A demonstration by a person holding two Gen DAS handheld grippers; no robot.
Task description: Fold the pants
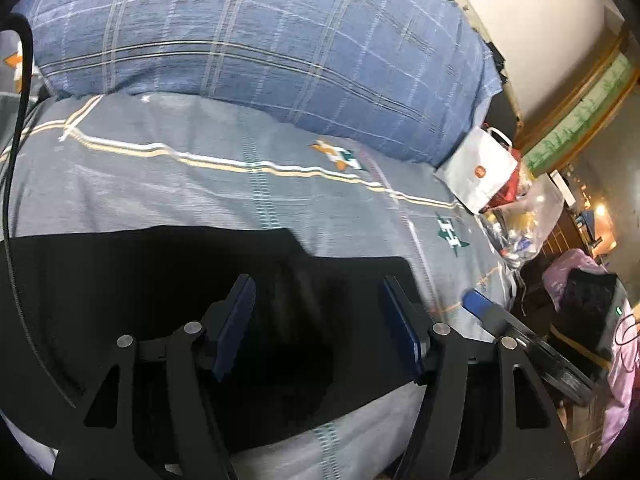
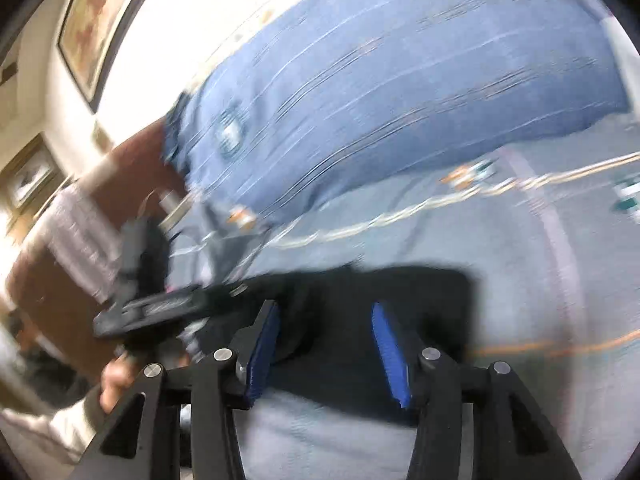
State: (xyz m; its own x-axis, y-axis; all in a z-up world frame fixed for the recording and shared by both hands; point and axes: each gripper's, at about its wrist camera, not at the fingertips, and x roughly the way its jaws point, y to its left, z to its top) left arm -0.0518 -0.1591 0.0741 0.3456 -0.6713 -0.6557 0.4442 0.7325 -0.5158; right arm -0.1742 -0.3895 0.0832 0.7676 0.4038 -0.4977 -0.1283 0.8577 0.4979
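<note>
Grey patterned bed (image 1: 200, 184) holds black pants (image 1: 120, 280), seemingly folded compact. Left claw (image 1: 316, 328) and right claw (image 2: 326, 344) hover open, empty. Next likely: smoothing or another fold.

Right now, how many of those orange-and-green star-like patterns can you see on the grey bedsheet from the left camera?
3: one mid-sheet below the blue plaid pillow, one green nearer the right edge, one partly hidden at far left. More may lie under the black pants.
</note>
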